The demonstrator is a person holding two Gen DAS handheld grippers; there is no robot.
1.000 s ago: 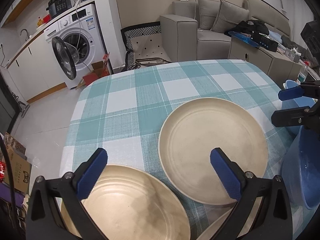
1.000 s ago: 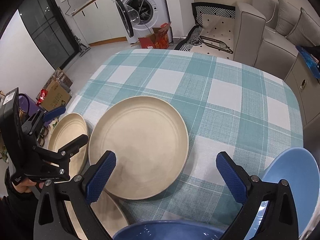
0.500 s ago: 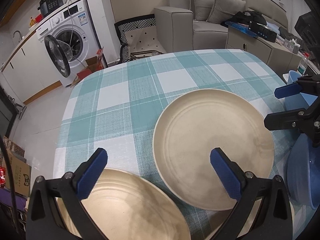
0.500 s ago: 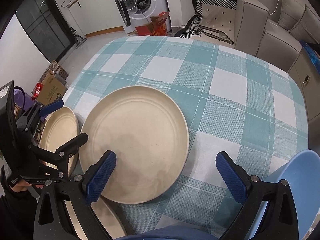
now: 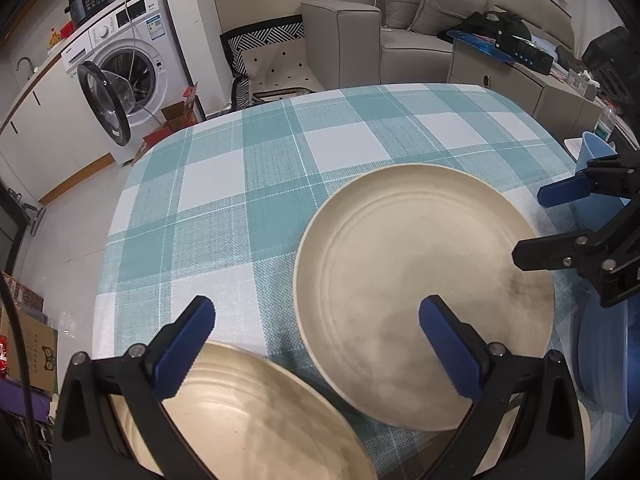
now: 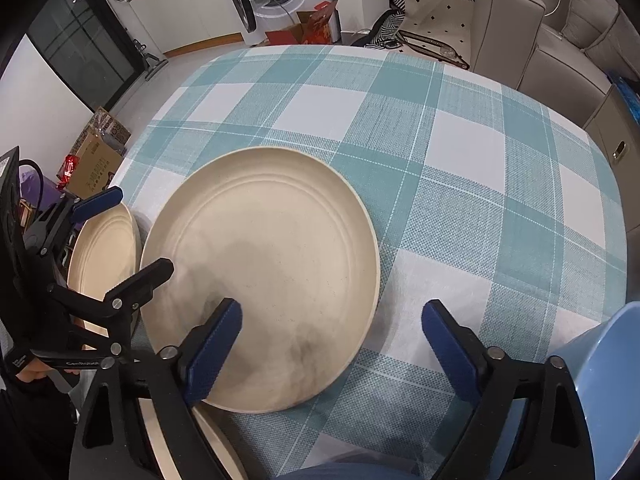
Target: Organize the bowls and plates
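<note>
My left tongs (image 5: 316, 334) hang spread wide with nothing between their blue ribbed pads (image 5: 185, 346), poised above the near edge of the table (image 5: 280, 184). My right tongs (image 6: 332, 344) are likewise parted and hold nothing, their blue pads (image 6: 214, 344) hovering over the near rim of the large round cream plate (image 6: 260, 280). That plate has a matte, faintly speckled surface with shallow concentric ridges inside its raised rim, and it lies flat on the cloth, roughly between the two tools. Beside it on the left, at the table's edge, lies a second cream plate with ringed grooves (image 5: 248, 412), partly under my left tongs; the two rims sit close, though I cannot tell whether they touch. Another cream rim (image 6: 216, 452) shows under the large plate's near side. On the right stands smooth blue plastic bowlware (image 6: 604, 380), glossy and curved, near the right tool. The table wears a woven teal-and-white checked tablecloth (image 6: 460, 168) with rounded corners. Beyond it I see a white front-loading washing machine (image 5: 128, 68) with its door swung open, a grey upholstered sofa (image 5: 400, 28) with cushions, and brown cardboard boxes (image 6: 96, 156) on the pale floor.
</note>
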